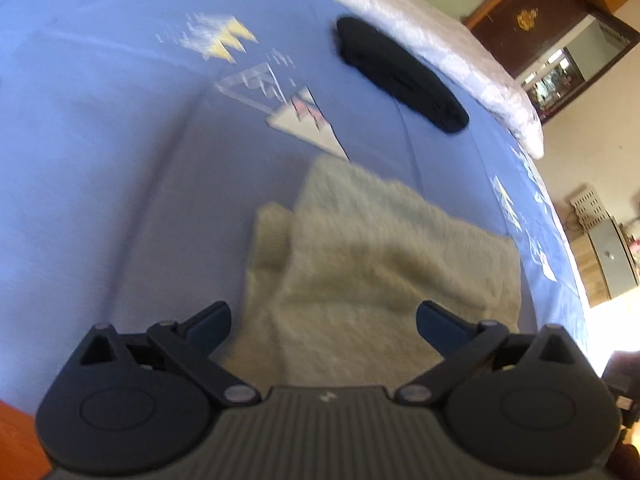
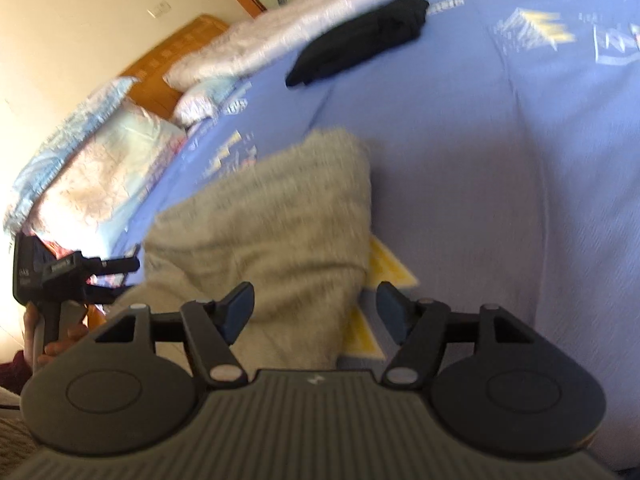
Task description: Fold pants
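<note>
- I'm over a bed with a blue patterned sheet (image 1: 100,160); a dark folded garment (image 1: 400,76) lies near its far edge.
- The beige pants (image 1: 360,248) lie just ahead, folded into a compact stack; little seems left.
- My left gripper (image 1: 324,320) and right gripper (image 2: 314,306) both gape, holding nothing.

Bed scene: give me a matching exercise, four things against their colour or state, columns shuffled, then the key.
Things:
1. pants
2. folded garment
3. bedsheet
4. left gripper

Descriptions:
A. black, lying near the white quilt
B. open, holding nothing
C. beige, lying partly folded
D. blue with printed triangles

Pairs: 1-C, 2-A, 3-D, 4-B
</note>
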